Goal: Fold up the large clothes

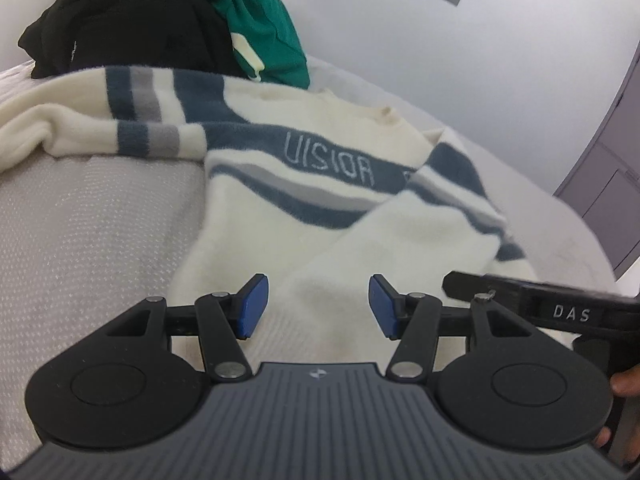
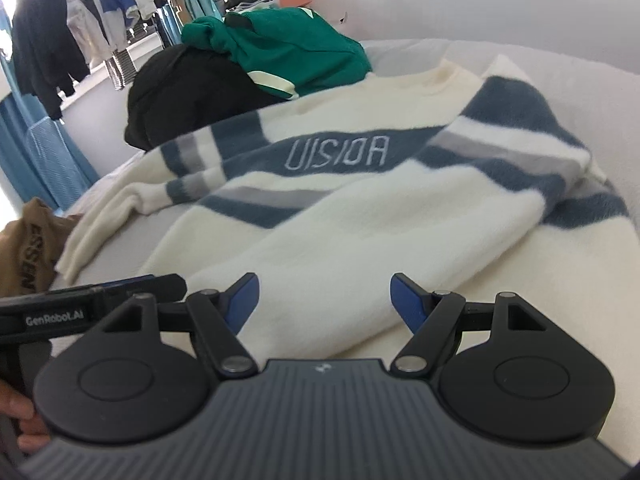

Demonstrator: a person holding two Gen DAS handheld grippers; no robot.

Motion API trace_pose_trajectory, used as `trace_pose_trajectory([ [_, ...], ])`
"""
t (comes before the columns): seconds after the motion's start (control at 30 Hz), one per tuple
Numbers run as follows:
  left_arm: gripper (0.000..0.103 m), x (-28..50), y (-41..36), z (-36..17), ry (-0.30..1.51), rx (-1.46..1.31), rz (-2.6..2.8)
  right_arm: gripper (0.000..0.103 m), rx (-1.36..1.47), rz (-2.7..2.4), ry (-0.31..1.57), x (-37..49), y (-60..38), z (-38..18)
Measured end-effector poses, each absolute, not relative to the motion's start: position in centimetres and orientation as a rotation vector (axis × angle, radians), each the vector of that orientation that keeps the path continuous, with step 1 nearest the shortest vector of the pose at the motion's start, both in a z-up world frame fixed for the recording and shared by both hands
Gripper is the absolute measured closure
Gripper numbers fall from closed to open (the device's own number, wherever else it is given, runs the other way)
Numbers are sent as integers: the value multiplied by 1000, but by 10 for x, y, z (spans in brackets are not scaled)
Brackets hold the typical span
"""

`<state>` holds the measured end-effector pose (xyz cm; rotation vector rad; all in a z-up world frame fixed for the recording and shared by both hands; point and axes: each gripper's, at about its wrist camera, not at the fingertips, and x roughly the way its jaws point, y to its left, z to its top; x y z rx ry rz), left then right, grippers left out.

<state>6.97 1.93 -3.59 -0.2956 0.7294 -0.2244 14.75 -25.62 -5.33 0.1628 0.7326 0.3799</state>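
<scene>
Right now the left gripper [image 1: 316,306] is hovering over the lower part of a cream sweater [image 1: 320,208] with its blue pads [image 1: 254,306] standing apart and nothing pinched between them. Beside it, the right gripper [image 2: 324,304] is likewise hanging above the sweater's near hem with its jaws spread wide and empty; its black body is also showing at the right edge of the left wrist view, a person's fingers [image 1: 626,384] wrapping its handle. The sweater is lying spread across a pale bed [image 1: 88,216], chest up, its blue and grey stripes running across the body and both sleeves, with lettering stitched on the blue band. One sleeve is lying folded in over the body on the right side, while the other is trailing out to the left. Behind the collar, a black garment [image 2: 180,88] and a green garment [image 2: 288,48] are sitting heaped together, touching the sweater's far edge. A tan garment [image 2: 32,244] is lying at the bed's left edge, and clothes are hanging on a rack [image 2: 80,20] in the background.
</scene>
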Motion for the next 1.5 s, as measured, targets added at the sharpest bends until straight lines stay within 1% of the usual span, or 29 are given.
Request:
trace_pose_trajectory([
  [0.2, 42, 91, 8, -59, 842, -211, -182, 29, 124, 353, 744, 166, -250, -72],
  [0.37, 42, 101, 13, -69, 884, -238, -181, 30, 72, 335, 770, 183, -238, -91],
  [0.47, 42, 100, 17, -67, 870, -269, -190, 29, 34, 335, 792, 189, -233, -101],
  [0.67, 41, 90, 48, -45, 761, -400, -154, 31, 50, 329, 789, 187, -236, -100],
  [0.8, 41, 86, 95, -27, 684, -505, -25, 34, 41, 319, 780, 183, -236, -98],
  [0.9, 41, 85, 141, -11, 654, -573, 75, 33, 46, 317, 776, 181, -237, -97],
  [1.03, 41, 79, 215, 17, 574, -538, 245, 34, 59, 317, 769, 180, -241, -97],
  [1.1, 38, 76, 252, 19, 551, -535, 303, 34, 51, 319, 767, 179, -241, -99],
  [1.17, 38, 69, 289, 10, 543, -576, 393, 34, 49, 314, 767, 181, -240, -99],
  [1.3, 38, 59, 343, -24, 548, -661, 486, 33, 35, 306, 763, 183, -236, -101],
  [1.43, 38, 62, 364, -60, 608, -641, 553, 33, 31, 296, 758, 186, -234, -102],
  [1.5, 40, 61, 371, -75, 616, -692, 523, 33, 25, 292, 756, 187, -232, -103],
])
